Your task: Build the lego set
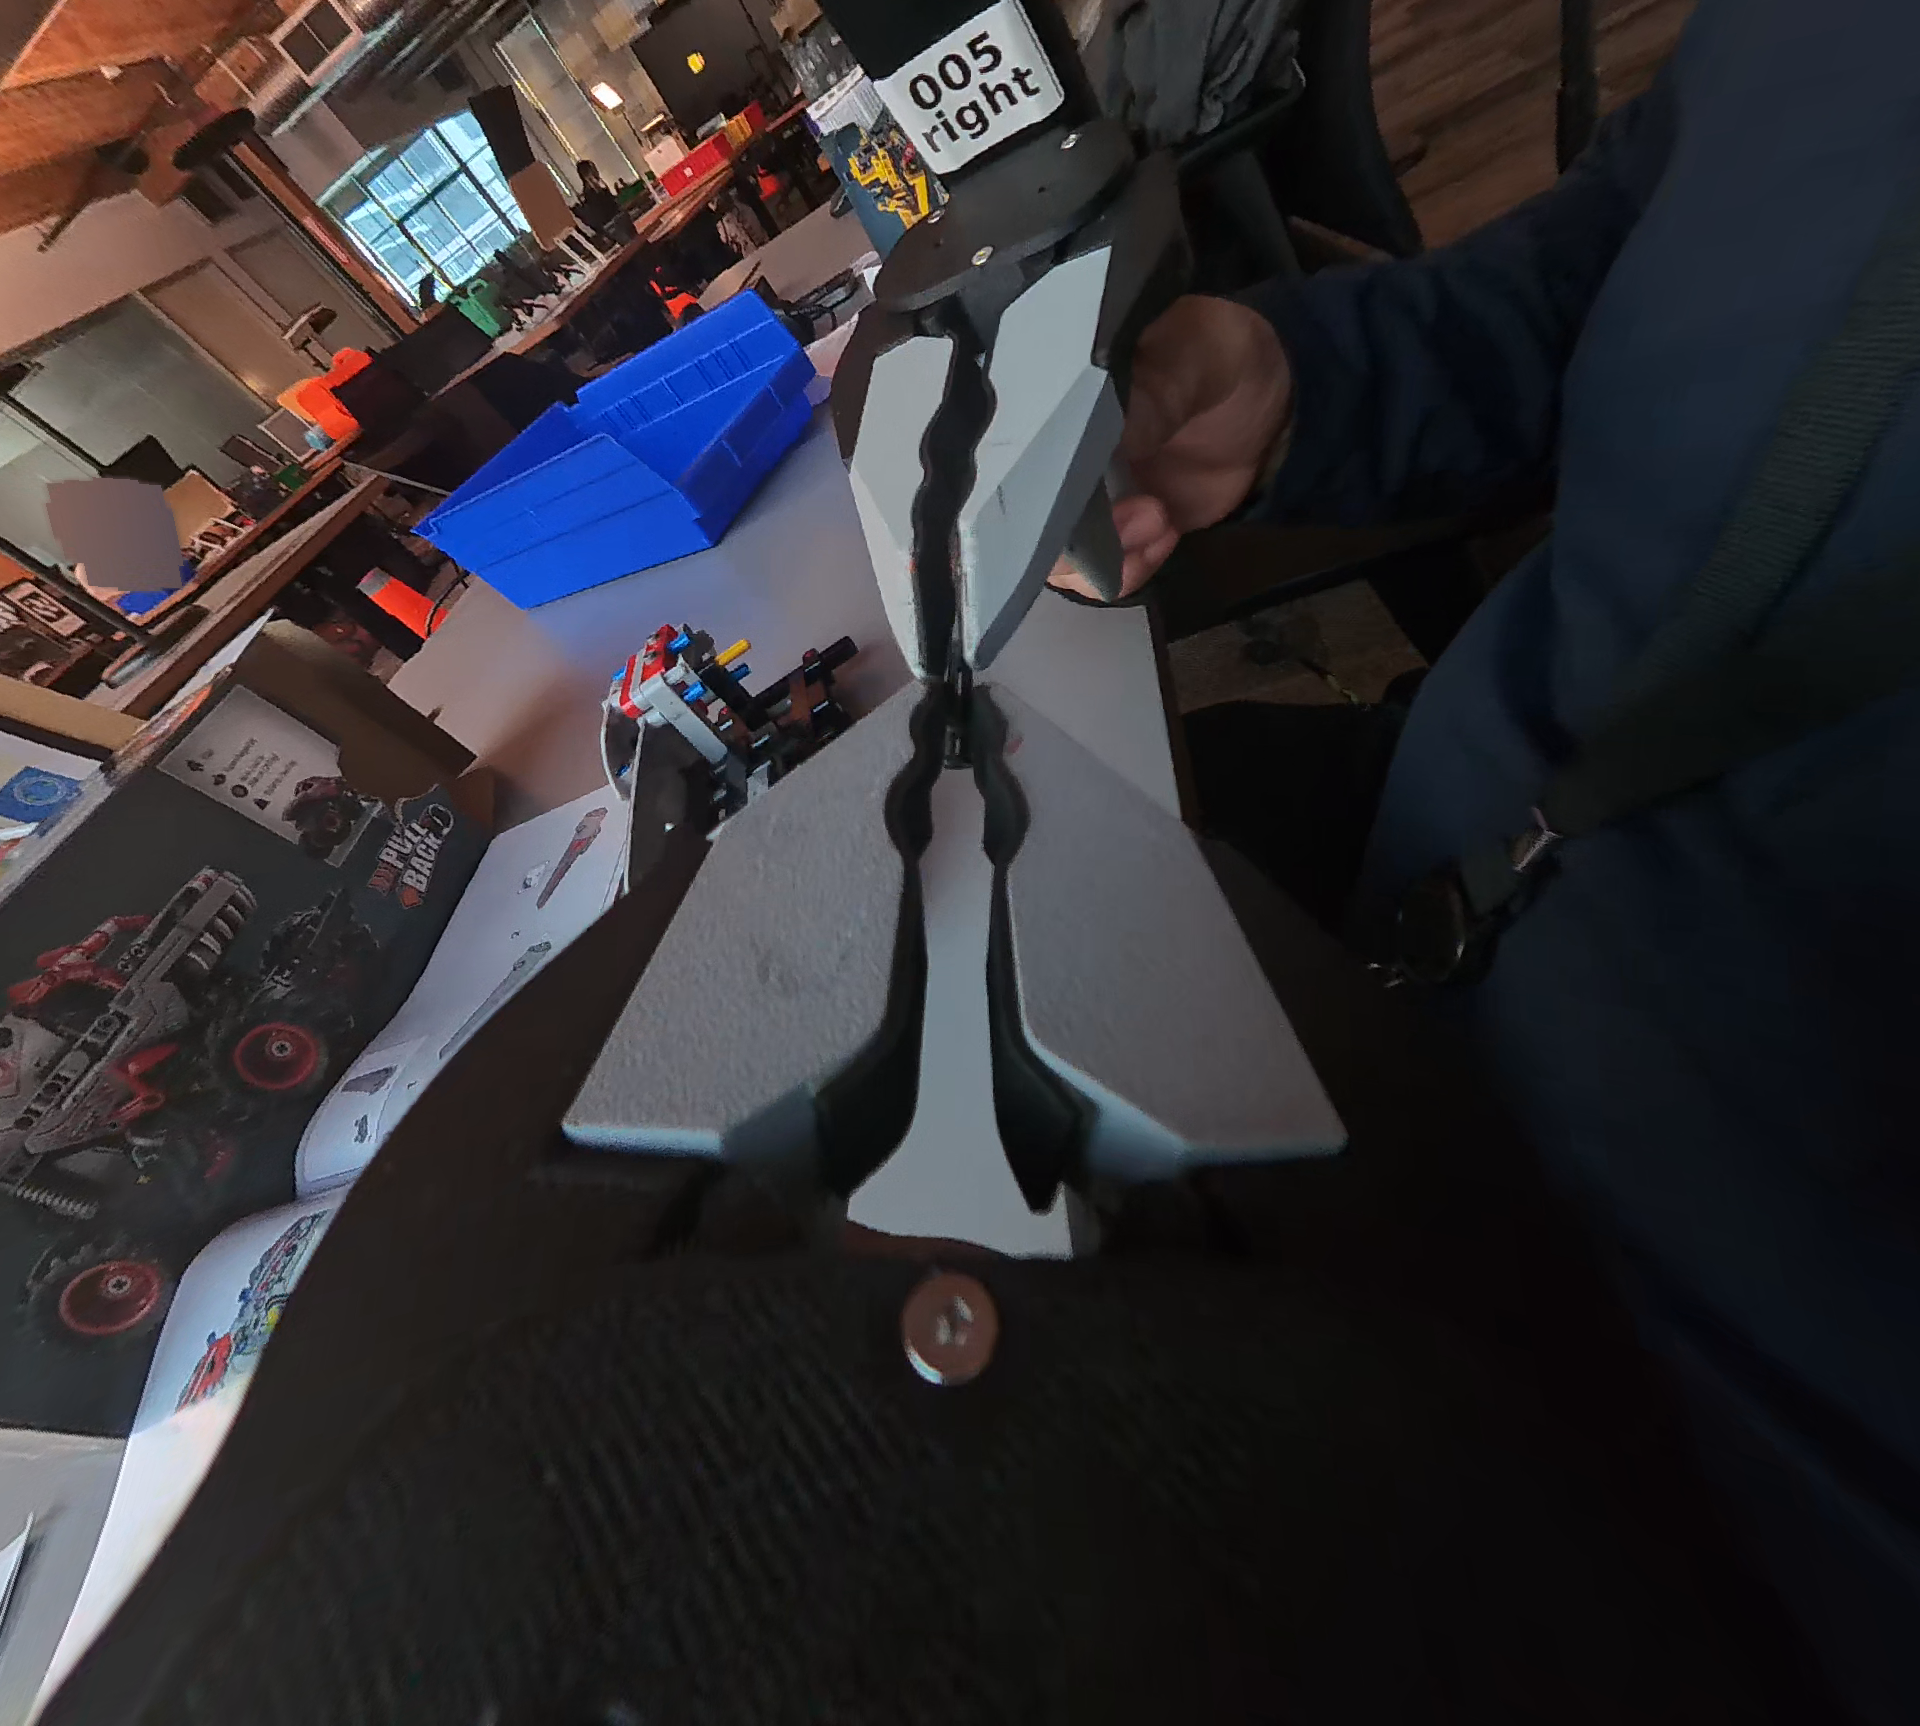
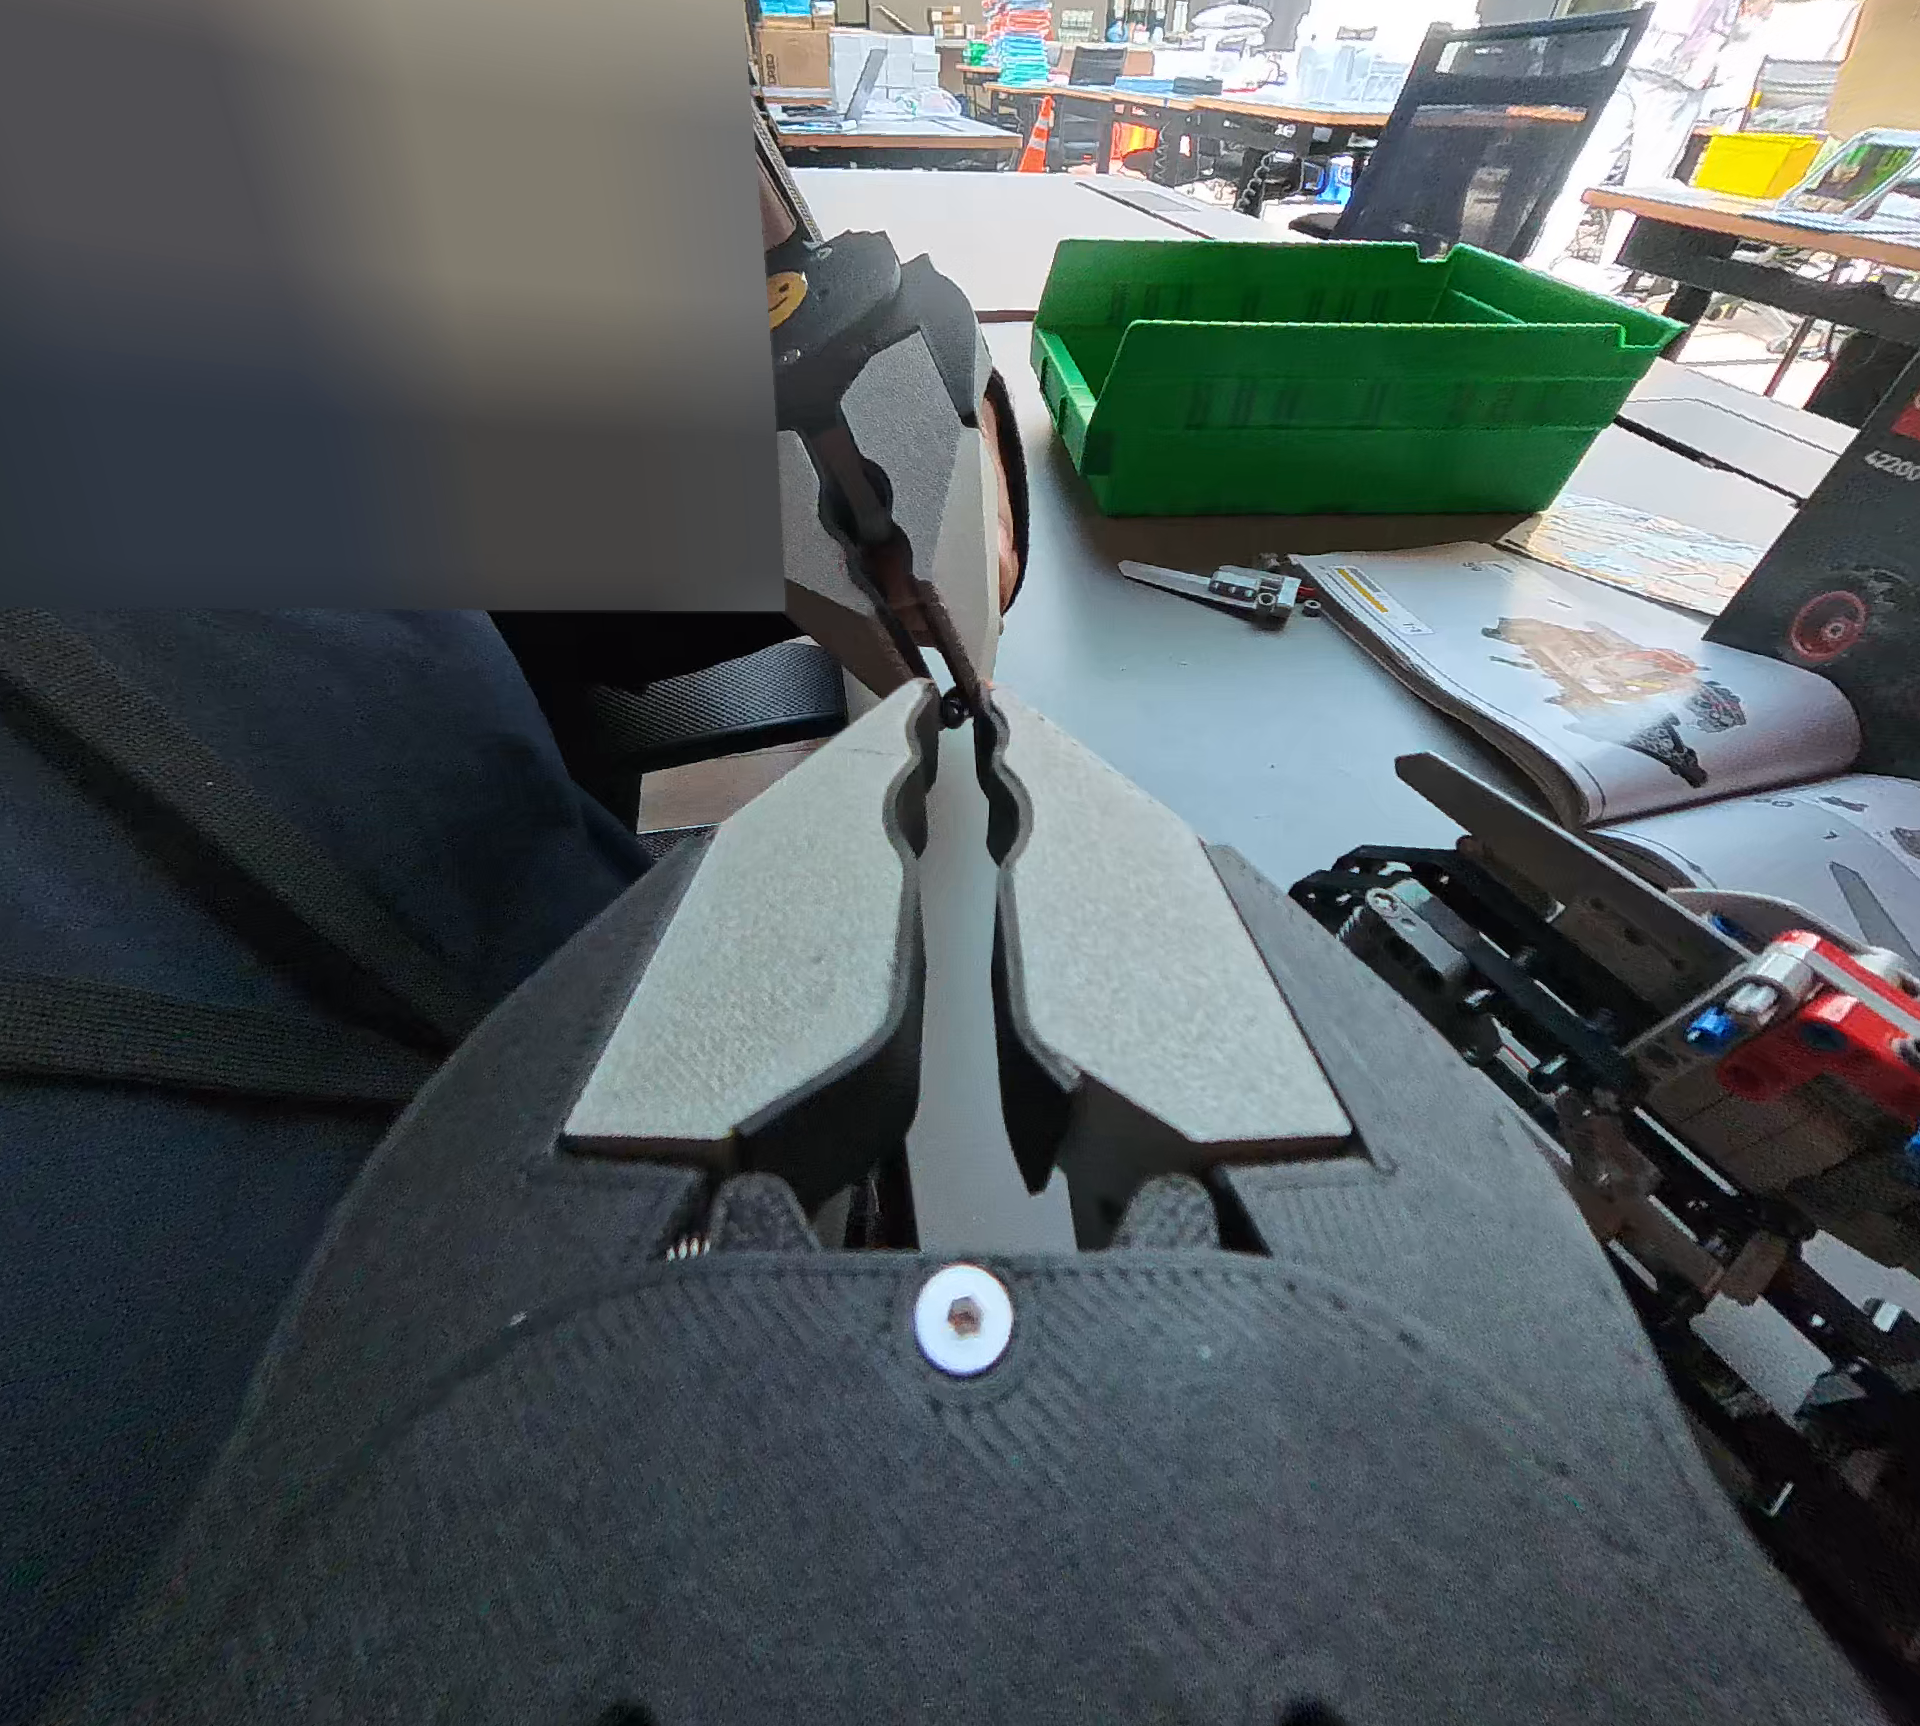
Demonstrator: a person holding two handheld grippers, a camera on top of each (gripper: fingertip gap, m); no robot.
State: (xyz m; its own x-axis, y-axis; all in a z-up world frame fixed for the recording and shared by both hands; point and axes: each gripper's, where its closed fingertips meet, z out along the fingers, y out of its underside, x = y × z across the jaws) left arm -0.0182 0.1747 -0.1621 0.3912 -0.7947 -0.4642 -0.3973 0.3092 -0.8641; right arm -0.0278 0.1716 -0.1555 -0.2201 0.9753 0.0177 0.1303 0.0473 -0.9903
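Pinching a tiny black piece tip to tip, the left gripper and right gripper meet above the table's near edge, probably joining or passing it. Both point at each other; the half-built truck waits beside them.

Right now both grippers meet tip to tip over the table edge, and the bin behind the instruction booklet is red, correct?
Not quite. The bin behind the instruction booklet is green, as the right wrist view shows. The rest holds: the left gripper and right gripper meet tip to tip over the table edge.
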